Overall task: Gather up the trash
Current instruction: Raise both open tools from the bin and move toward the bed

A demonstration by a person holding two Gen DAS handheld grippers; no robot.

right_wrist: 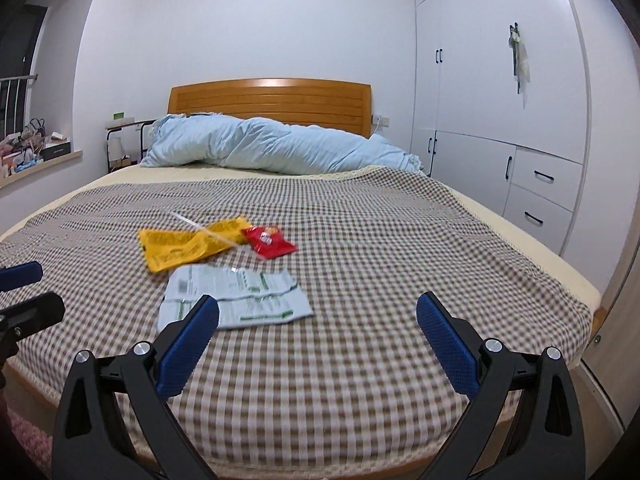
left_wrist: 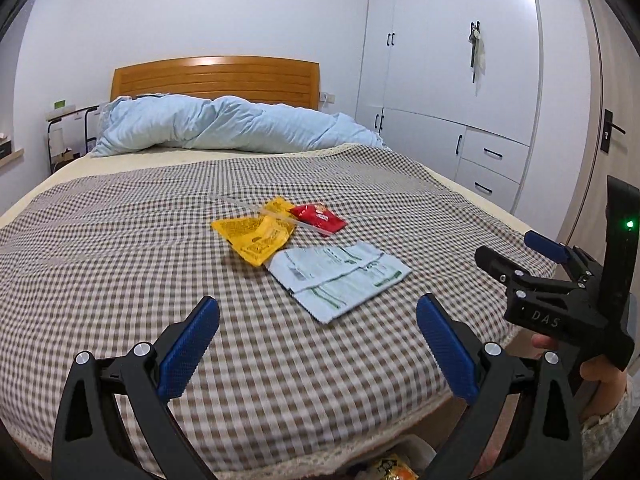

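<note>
Here, yellow wrapper (left_wrist: 256, 234) beside red wrapper (left_wrist: 318, 217) on bed (left_wrist: 120, 240).

Left black plastic two-finger gripper (left_wrist: 318, 344): blue textured pads (left_wrist: 188, 350), silver round screws. Right black plastic two-finger gripper (right_wrist: 318, 344): same blue pads, silver screws, white "DAS" lettering, green indicator light (left_wrist: 630, 224). Speckled grey knit sleeve (left_wrist: 616, 432) at wrist.
</note>
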